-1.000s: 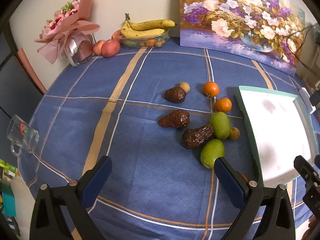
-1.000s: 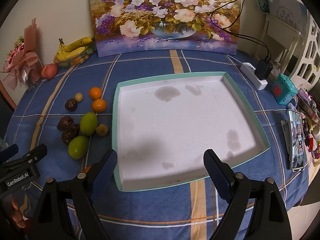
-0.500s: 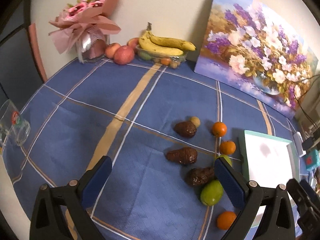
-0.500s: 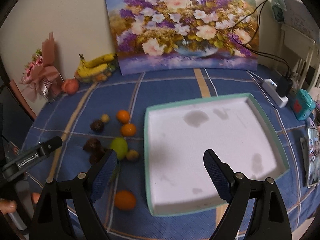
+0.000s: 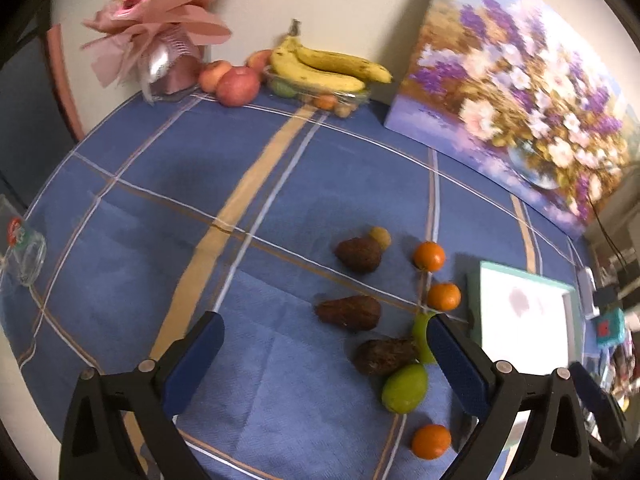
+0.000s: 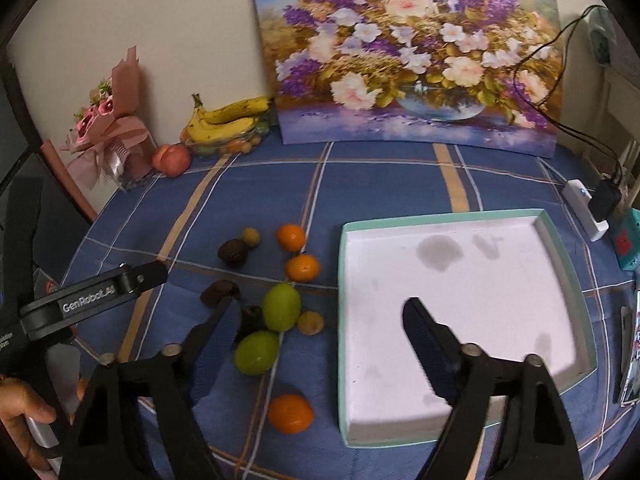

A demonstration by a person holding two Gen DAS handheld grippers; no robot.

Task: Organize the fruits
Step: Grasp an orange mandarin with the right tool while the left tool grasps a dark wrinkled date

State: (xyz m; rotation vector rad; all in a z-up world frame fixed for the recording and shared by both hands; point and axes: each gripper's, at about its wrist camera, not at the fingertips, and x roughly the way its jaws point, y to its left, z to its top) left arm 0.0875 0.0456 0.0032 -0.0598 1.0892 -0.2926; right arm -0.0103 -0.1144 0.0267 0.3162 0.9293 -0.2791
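Note:
Loose fruit lies on the blue plaid cloth: three oranges [image 6: 291,237] [image 6: 302,267] [image 6: 290,413], two green fruits [image 6: 281,306] [image 6: 256,352], dark brown fruits [image 6: 233,251] and small yellowish ones [image 6: 251,236]. To their right stands a white tray with a teal rim [image 6: 440,218], nothing in it. My right gripper [image 6: 320,310] hovers over the tray's left edge and the green fruits. Its jaws are closing, with nothing gripped between them. My left gripper [image 5: 324,326] is open above the brown fruits [image 5: 348,312]; its arm [image 6: 100,292] shows at the left of the right wrist view.
Bananas on a clear container [image 5: 320,68], apples [image 5: 238,86] and a pink bouquet [image 5: 160,40] line the back wall beside a flower painting [image 6: 408,60]. A glass mug [image 5: 24,256] sits at the left table edge. A power strip [image 6: 580,204] and a phone [image 6: 632,360] lie to the right.
Both cameras pulled back and tilted up, so more of the far table shows. A third orange came into view near the front. The right gripper's fingers stand closer together.

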